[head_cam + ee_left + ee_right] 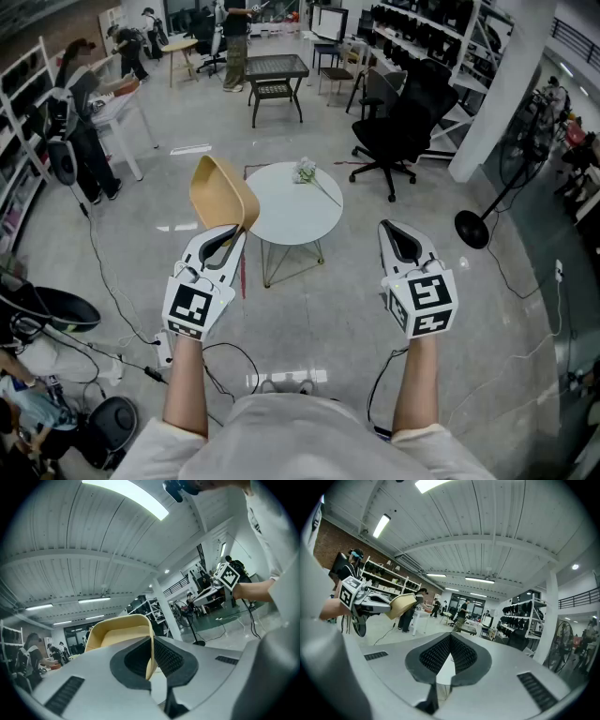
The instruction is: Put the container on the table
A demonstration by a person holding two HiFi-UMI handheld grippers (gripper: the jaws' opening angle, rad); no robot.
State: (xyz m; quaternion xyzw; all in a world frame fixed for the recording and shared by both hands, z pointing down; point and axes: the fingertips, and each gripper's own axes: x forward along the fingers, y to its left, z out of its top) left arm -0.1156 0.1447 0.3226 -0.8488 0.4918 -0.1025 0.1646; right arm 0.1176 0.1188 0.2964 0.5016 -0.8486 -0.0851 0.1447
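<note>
A tan plastic container [221, 195] hangs in the air left of the round white table [292, 211], its open side tilted toward me. My left gripper [231, 236] is shut on the container's near wall [151, 654], which runs between the two pads. In the right gripper view the container [402, 604] shows at the left, held by the other gripper. My right gripper [401, 238] hovers right of the table, jaws closed together with nothing between them [450, 654].
A small sprig of flowers [306, 172] lies on the far part of the table. A black office chair [403, 127] stands behind it, a dark low table [276, 73] farther back, a floor fan [478, 221] to the right. Cables [112, 291] trail on the floor.
</note>
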